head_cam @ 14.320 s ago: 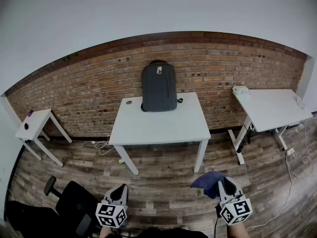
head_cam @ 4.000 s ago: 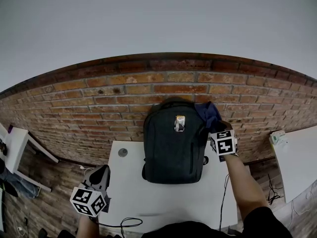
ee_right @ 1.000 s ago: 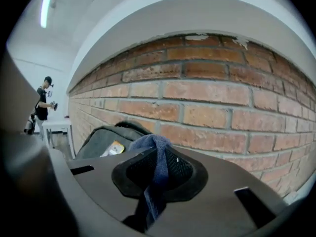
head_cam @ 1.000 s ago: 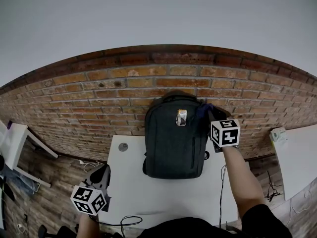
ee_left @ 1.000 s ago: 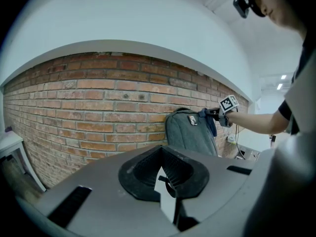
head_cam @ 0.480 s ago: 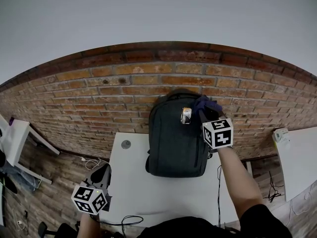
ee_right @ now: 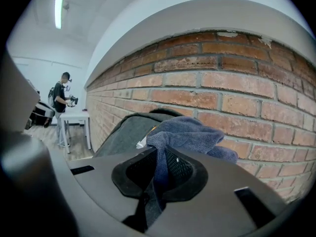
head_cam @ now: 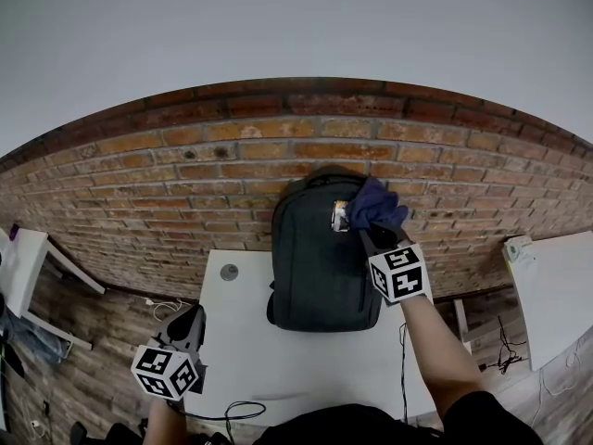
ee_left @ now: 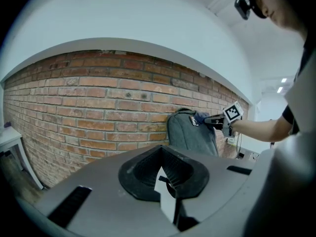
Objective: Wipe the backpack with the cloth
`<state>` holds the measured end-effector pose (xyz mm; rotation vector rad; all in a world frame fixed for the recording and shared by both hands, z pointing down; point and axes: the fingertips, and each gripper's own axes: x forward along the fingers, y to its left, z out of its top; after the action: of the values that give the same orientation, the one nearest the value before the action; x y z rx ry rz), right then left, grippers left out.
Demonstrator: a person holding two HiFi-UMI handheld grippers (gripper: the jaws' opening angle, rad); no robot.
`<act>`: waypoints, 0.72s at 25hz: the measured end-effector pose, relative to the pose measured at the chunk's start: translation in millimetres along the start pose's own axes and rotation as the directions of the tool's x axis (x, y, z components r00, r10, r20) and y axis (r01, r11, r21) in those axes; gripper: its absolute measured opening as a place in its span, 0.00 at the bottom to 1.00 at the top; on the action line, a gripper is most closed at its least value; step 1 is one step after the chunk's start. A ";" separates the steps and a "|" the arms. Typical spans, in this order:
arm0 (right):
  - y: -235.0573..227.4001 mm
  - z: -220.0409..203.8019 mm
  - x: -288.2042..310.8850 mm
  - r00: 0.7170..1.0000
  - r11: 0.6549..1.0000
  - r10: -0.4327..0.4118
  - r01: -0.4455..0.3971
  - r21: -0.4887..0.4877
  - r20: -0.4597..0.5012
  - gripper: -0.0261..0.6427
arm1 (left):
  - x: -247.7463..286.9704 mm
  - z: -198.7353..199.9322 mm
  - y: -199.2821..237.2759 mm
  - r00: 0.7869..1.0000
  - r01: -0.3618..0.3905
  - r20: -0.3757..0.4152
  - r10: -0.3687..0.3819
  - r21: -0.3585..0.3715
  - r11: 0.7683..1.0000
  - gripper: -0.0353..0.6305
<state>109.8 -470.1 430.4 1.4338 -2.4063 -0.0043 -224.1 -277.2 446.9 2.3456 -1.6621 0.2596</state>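
Observation:
A dark grey backpack [head_cam: 320, 258] stands upright on a white table [head_cam: 241, 360], leaning against the brick wall. My right gripper [head_cam: 371, 230] is shut on a blue cloth [head_cam: 372, 206], which presses on the backpack's upper right, next to its small tag. In the right gripper view the cloth [ee_right: 186, 135] bunches out of the jaws over the backpack [ee_right: 129, 132]. My left gripper [head_cam: 188, 327] hangs low at the table's left front, shut with nothing in it. The left gripper view shows the backpack [ee_left: 190, 135] far ahead.
A brick wall [head_cam: 185, 184] rises right behind the table. A round grommet [head_cam: 229, 272] sits in the table's left rear. A second white table [head_cam: 556, 295] stands to the right, a small one [head_cam: 23, 258] to the left. A cable [head_cam: 243, 411] lies at the front edge.
My right gripper has carried the cloth leftward and slightly down, from the backpack's top right edge onto its front beside the tag. The left gripper has stayed put.

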 end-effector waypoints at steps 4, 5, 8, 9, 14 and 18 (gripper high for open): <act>15.8 -22.2 -8.0 0.999 0.999 0.042 -0.041 0.020 -0.027 0.09 | 5.1 -0.4 -1.9 1.000 0.013 -0.001 -0.013 0.002 1.000 0.05; 19.4 -29.7 -10.2 0.998 0.998 0.048 -0.047 0.027 -0.038 0.09 | 6.4 -0.3 -3.5 1.000 0.019 -0.002 -0.019 0.004 1.000 0.05; 30.0 -52.9 -17.2 0.996 0.996 0.069 -0.066 0.053 -0.062 0.09 | 9.2 0.3 -6.9 1.000 0.029 -0.004 -0.029 0.008 1.000 0.05; 33.1 -59.8 -19.8 0.995 0.995 0.079 -0.076 0.058 -0.066 0.09 | 9.9 0.6 -7.5 0.999 0.031 -0.005 -0.031 0.010 0.999 0.05; 48.1 -93.3 -33.5 0.984 0.985 0.154 -0.145 0.093 -0.088 0.09 | 9.8 3.2 -4.3 1.000 0.023 -0.001 -0.023 0.014 1.000 0.05; 65.2 -125.5 -45.7 0.973 0.980 0.189 -0.177 0.097 -0.134 0.09 | 9.7 3.3 -3.6 1.000 0.020 -0.002 -0.020 0.011 1.000 0.05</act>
<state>110.2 -377.9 547.0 1.1970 -2.4352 0.2386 -217.5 -285.8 446.2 2.3683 -1.6395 0.2677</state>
